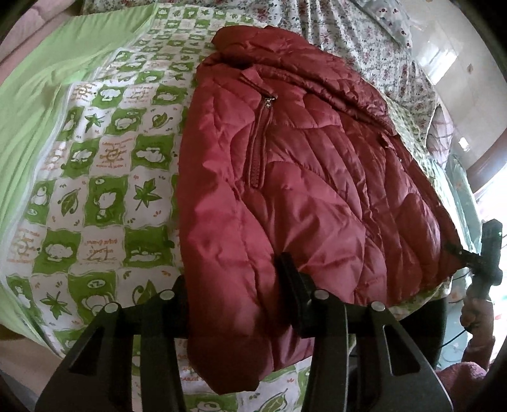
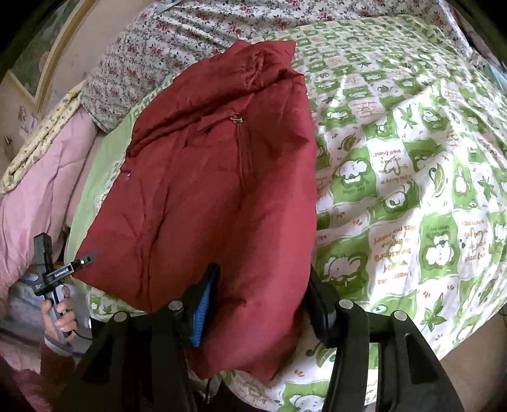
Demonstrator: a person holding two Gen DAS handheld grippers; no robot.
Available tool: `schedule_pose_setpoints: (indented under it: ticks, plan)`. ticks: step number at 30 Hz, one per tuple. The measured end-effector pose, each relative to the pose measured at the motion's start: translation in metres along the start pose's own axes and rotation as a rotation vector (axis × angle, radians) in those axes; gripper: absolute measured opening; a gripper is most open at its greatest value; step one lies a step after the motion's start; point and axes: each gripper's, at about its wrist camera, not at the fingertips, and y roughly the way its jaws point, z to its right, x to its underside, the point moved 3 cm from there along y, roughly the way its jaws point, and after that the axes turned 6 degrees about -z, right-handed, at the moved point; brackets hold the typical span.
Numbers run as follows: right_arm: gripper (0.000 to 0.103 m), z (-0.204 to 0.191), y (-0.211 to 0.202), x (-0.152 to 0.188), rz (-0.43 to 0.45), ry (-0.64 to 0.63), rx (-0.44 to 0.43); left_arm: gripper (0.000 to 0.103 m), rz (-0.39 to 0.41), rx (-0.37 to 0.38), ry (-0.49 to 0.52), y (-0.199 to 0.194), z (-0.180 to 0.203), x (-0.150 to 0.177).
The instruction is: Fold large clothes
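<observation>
Left wrist: jacket [image 1: 301, 190] hem between both jaws.

Bed [image 2: 412, 133] with green-checked cover, floral bedding [image 2: 190, 28], framed picture [image 2: 41, 63]

Dark red quilted jacket [image 1: 301, 177] on green-and-white checked leaf-print bedspread [image 1: 104, 177].

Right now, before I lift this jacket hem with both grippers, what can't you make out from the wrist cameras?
- Left wrist view: the left gripper fingertips are buried in the red jacket, so pad contact is unclear.
- Right wrist view: the right gripper fingertips are sunk in the hem too.
- Both views: the sleeves are not visible, and the jacket's underside is hidden against the green quilt.
</observation>
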Motion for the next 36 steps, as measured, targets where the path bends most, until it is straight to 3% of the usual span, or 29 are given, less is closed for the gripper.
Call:
schedule_pose_setpoints:
  ticks: [3, 5, 8, 12, 20, 26, 36]
  plan:
    - [0.045, -0.003, -0.002, 0.001, 0.006, -0.019, 0.015, 0.042, 0.003, -0.011, 0.011, -0.002, 0.002, -0.001]
    - [0.035, -0.009, -0.005, 0.001, 0.013, -0.041, 0.027, 0.028, 0.013, -0.016, 0.019, -0.005, 0.005, 0.000]
    - [0.030, -0.018, -0.013, -0.002, 0.039, -0.072, 0.011, 0.021, 0.059, -0.008, 0.041, -0.019, 0.014, -0.003]
    - [0.027, -0.023, -0.027, -0.010, 0.086, -0.064, -0.075, 0.019, 0.133, 0.007, 0.075, -0.039, 0.026, -0.009]
    - [0.025, -0.020, -0.037, -0.023, 0.132, -0.012, -0.208, 0.017, 0.177, 0.020, 0.051, -0.049, 0.025, -0.021]
    - [0.025, -0.032, -0.050, -0.052, 0.196, -0.059, -0.217, 0.017, 0.281, 0.047, 0.056, -0.076, 0.034, -0.051]
    - [0.025, -0.029, -0.057, -0.127, 0.318, -0.042, -0.207, 0.017, 0.381, 0.005, 0.087, -0.092, 0.050, -0.131]
